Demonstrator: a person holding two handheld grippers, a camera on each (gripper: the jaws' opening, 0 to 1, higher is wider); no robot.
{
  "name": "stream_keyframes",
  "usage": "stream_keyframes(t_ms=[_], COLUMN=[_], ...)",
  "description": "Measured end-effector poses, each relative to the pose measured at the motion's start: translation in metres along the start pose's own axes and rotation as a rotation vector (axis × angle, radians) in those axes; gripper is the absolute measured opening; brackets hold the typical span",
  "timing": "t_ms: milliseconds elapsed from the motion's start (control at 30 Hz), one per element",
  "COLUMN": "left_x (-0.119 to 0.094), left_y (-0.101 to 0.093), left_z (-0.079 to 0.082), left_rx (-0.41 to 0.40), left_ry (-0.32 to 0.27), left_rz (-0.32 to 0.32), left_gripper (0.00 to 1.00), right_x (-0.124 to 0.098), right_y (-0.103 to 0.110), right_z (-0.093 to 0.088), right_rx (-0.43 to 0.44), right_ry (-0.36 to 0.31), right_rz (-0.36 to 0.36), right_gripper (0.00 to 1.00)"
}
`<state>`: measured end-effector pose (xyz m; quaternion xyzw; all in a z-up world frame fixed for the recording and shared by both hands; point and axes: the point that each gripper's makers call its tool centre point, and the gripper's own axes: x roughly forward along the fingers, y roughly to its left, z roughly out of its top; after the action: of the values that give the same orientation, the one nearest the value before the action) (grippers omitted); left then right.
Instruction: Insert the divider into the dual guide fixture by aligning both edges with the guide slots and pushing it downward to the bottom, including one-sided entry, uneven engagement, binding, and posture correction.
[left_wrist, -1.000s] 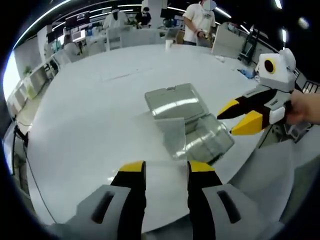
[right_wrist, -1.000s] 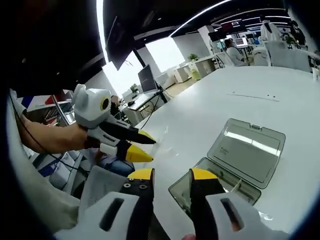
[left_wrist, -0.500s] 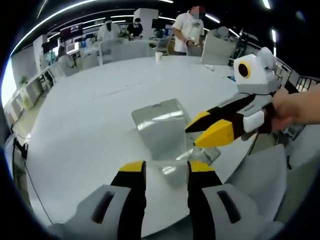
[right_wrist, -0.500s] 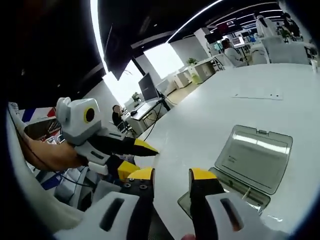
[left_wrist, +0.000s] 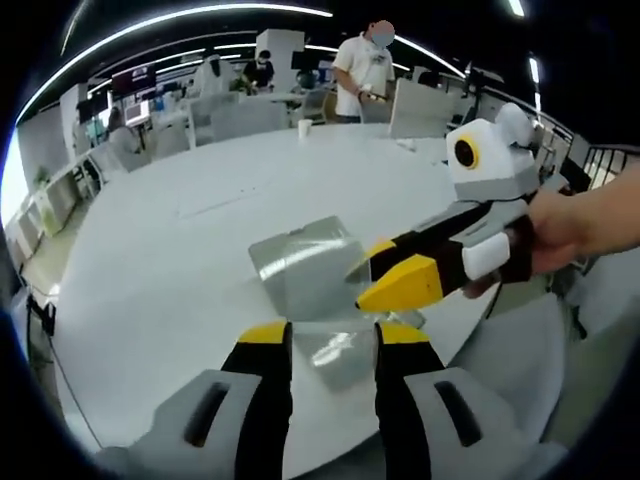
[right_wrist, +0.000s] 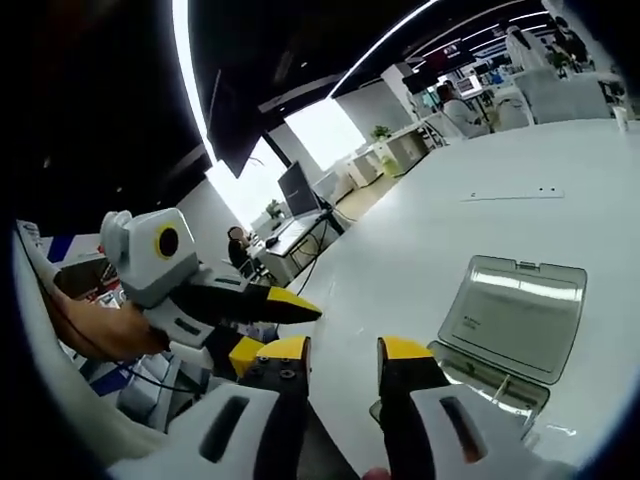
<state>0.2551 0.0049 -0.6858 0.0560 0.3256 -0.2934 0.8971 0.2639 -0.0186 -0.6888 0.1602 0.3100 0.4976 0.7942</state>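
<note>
Translucent grey plastic: one hinged box (left_wrist: 305, 285) lies open on the big round white table (left_wrist: 180, 250), lid flat, tray part nearest me. In the right gripper view the same box (right_wrist: 510, 325) shows its lid on the far side and the tray near, with one thin pale sheet, probably the divider (right_wrist: 500, 388), standing slanted inside the tray. I cannot tell whether its edges sit in any guide slots.

Two grippers, both mine. My left gripper (left_wrist: 330, 335), yellow-tipped with grey bodies, has its two jaws parted with nothing between them, held just short of the tray's near edge. My right gripper (left_wrist: 385, 280) comes in from the right in the left gripper view, held by my right hand (left_wrist: 575, 230); its two yellow and black jaws are spread apart, empty, tips over the box's right side. Whether they touch the box I cannot tell.

In the right gripper view my right gripper (right_wrist: 335, 350) also shows parted jaws, and my left gripper (right_wrist: 270, 320) appears at left, jaws spread, off the table's near edge.

One white cup (left_wrist: 304, 128) stands at the far table edge. One person in a white shirt (left_wrist: 363, 65) stands beyond it; more people sit farther left.
</note>
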Motion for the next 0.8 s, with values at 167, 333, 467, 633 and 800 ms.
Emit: stream_keyframes(t_ms=[167, 333, 467, 633, 800], left_x=[0.002, 0.004, 0.006, 0.006, 0.007], left_y=[-0.002, -0.004, -0.005, -0.007, -0.006], left_z=[0.002, 0.002, 0.002, 0.002, 0.0], left_rx=[0.021, 0.035, 0.05, 0.077, 0.1], left_ry=[0.0, 0.004, 0.007, 0.011, 0.016], left_rz=[0.001, -0.001, -0.002, 0.002, 0.008], left_gripper=[0.29, 0.29, 0.29, 0.29, 0.29], right_x=[-0.004, -0.008, -0.01, -0.009, -0.009], right_y=[0.001, 0.001, 0.001, 0.003, 0.005], right_z=[0.002, 0.007, 0.011, 0.012, 0.013], right_rx=[0.017, 0.052, 0.079, 0.119, 0.131], right_ry=[-0.008, -0.027, -0.039, -0.034, -0.033], right_rz=[0.006, 0.013, 0.017, 0.028, 0.033], right_gripper=[0.19, 0.14, 0.13, 0.07, 0.05])
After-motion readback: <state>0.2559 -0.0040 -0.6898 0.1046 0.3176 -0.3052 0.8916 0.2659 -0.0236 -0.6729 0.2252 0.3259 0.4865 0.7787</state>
